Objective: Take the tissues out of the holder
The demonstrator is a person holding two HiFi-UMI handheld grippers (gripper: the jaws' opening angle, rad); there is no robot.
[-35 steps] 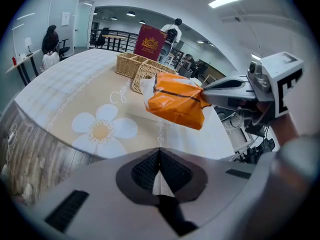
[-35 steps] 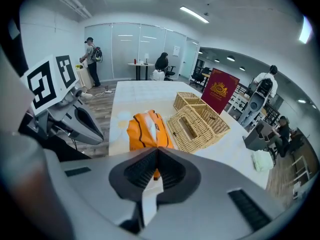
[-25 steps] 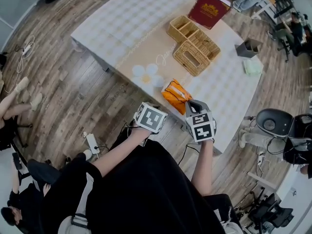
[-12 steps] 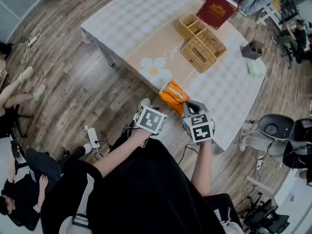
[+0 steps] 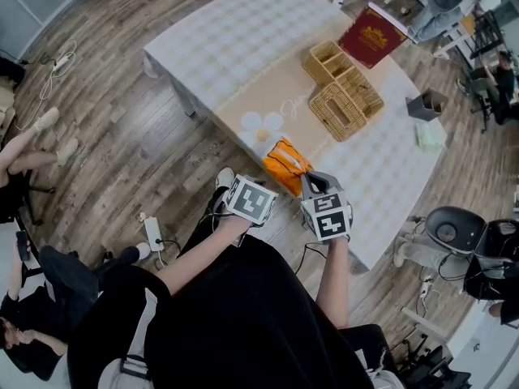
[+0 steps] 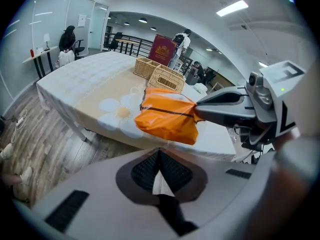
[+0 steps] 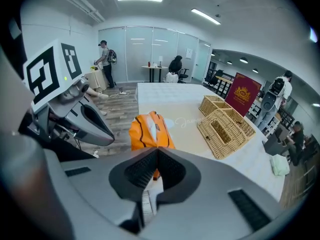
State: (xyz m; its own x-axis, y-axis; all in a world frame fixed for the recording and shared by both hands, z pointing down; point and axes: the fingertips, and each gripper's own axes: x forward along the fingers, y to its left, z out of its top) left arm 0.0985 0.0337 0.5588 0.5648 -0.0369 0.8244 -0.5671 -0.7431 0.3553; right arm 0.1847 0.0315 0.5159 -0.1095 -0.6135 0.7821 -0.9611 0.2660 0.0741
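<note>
Orange tissue pack [image 5: 285, 159] was out, well apart from the wicker tissue holder [image 5: 347, 110].
Right gripper [image 7: 156, 151] clamped the pack; left gripper [image 6: 160, 151] closed, seemingly empty. Slick wrap likely needed a firm pinch.

The orange tissue pack [image 5: 285, 159] is held up, tilted, well apart from the slotted wicker holder [image 5: 340, 109].

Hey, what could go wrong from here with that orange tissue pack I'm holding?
1. The right gripper pinches only one end of the orange tissue pack, so it could slip out or its wrapper could tear.
2. The pack hangs near the table edge, so a drop might land on the floor.
</note>
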